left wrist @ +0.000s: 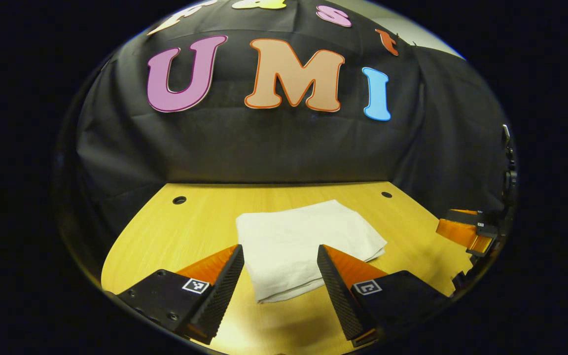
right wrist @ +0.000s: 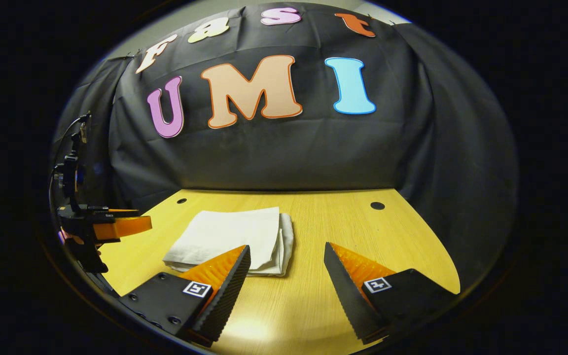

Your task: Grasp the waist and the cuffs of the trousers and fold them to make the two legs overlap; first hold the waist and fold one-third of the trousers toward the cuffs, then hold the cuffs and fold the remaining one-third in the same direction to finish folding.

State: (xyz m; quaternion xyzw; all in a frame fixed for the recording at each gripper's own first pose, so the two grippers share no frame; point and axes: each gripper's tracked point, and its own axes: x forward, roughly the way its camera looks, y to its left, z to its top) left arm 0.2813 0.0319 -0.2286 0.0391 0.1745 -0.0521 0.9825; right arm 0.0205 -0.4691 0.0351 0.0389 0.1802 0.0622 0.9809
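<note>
Lying flat on the pale yellow wood-grain table (left wrist: 165, 231), the white folded trousers (left wrist: 303, 241) form a soft, roughly square bundle of matte cloth in the left gripper view, with stacked layers showing along the near and right-hand edges. The left gripper (left wrist: 280, 256) hovers above the table with its two wedge-shaped fingers spread wide apart, ribbed inner pads facing each other and nothing between them; the bundle sits just ahead, in the gap framed by the fingertips. Each finger carries a small square black-and-white marker on its dark block-like base. Two small round dark holes mark the tabletop near its far edge, one to each side. Far off to the right of this tool, the other gripper shows at the table's edge. In the right gripper view, the right gripper (right wrist: 286, 251) likewise has its fingers held well apart and empty, the same ridged texture on their inner faces. Here the folded trousers (right wrist: 234, 236) lie ahead and to the left of the tool, partly behind its left fingertip, the layered fold edges facing right. Farther left, the left gripper (right wrist: 116, 224) is held beside the table's edge; whether its fingers are parted cannot be told from this angle.
</note>
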